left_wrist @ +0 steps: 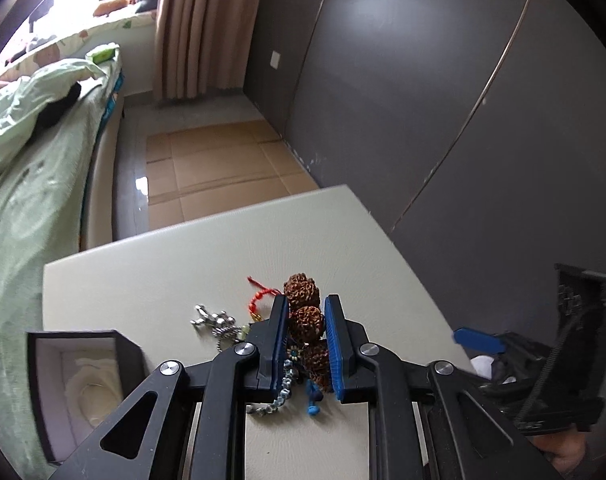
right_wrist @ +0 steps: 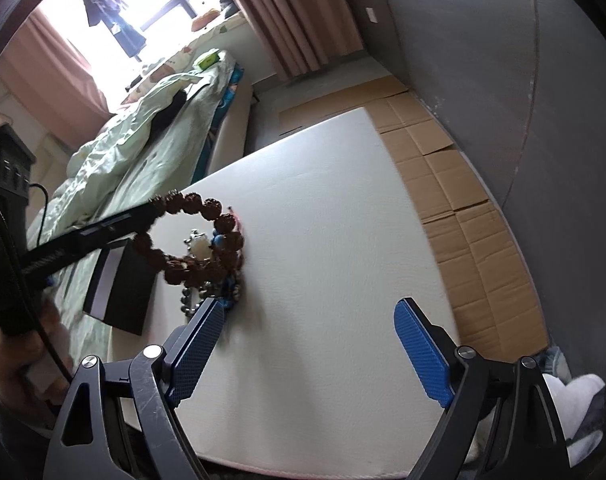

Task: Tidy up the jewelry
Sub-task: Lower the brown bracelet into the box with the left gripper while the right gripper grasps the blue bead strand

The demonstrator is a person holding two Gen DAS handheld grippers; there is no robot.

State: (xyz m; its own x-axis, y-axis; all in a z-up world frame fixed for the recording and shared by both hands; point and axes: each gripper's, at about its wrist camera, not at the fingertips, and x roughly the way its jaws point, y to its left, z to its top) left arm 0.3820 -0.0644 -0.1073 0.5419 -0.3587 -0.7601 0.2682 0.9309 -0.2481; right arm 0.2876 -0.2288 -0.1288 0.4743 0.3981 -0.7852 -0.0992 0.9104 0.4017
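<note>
Two grippers in play: left gripper (left_wrist: pixel 307 326) is clamping its blue pads on the brown bead bracelet (right_wrist: pixel 207 236), which is hanging as a loop out past the fingertips, apparently lifted above the jewelry pile (left_wrist: pixel 231 326) on the white table (left_wrist: pixel 163 264); right gripper (right_wrist: pixel 309 344) is sitting wide apart, holding nothing, well back from the pile. Open black box (left_wrist: pixel 79 380) is lying just left of the left gripper, so I'm guessing that's the drop target. Advice: keep the clamp on one bead, lift straight until the loop is clearing the chains, then swing left and lower into the box cushion before letting go. Hard to tell: whether the blue cord (left_wrist: pixel 313 402) and silver chain (left_wrist: pixel 281 394) under the jaws are snagging on the bracelet; box interior is partly cut off by the linkage.
</note>
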